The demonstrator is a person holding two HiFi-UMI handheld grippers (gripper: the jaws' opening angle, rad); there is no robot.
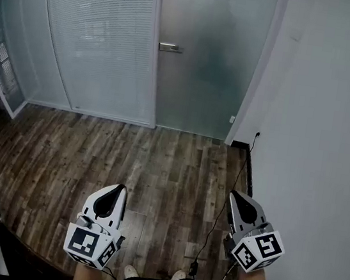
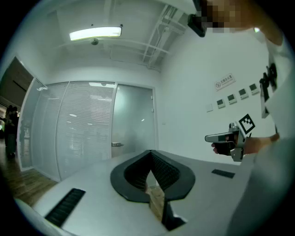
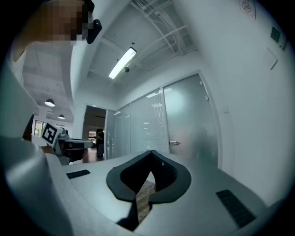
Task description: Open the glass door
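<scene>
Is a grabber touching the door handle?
No, the left gripper and right gripper hang over the wooden floor, far from the door handle.

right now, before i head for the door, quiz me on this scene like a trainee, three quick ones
1. True or false: the glass door stands open.
2. In the head view, where on the door is the handle? A) by its left edge B) by its right edge C) in the middle
3. Fill the gap: the left tongs and the right tongs are both ____, with nothing between them.

Key: 1 false, it is closed; 2 A; 3 shut
</scene>
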